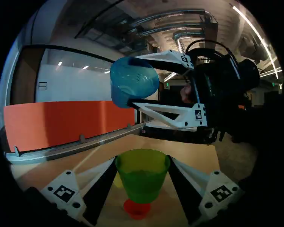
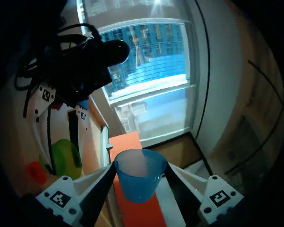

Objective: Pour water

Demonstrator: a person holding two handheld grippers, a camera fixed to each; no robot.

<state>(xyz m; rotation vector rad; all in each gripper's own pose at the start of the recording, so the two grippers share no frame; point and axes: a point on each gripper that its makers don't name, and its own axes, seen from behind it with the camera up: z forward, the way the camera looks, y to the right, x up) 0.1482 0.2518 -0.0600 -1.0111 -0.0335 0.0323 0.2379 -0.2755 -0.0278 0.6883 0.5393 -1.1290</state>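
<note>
Blue cup (image 2: pixel 141 179): translucent blue plastic, tapering to a narrower base, faint ridges on the wall. It is sitting clamped between the two fingers of the right gripper (image 2: pixel 141 171), which are closing in on its sides just below the rim. In the left gripper view the right gripper (image 1: pixel 133 80) is rolled so one finger is lying above the other. That is tipping the blue cup (image 1: pixel 134 85) well off upright, in the air above and behind the green cup (image 1: pixel 142 179). Can't tell whether there is water inside.

Green cup: translucent green bowl on an orange-red foot, standing upright on the wooden table (image 1: pixel 191 151). The left gripper (image 1: pixel 142 166) is gripping it, a finger pressing each side of the bowl. In the right gripper view the left gripper (image 2: pixel 60 125) and green cup (image 2: pixel 66 158) are showing off to the left.

An orange panel (image 1: pixel 66 121) is running behind the table, and a big window (image 2: pixel 157 75) is facing the right gripper.
</note>
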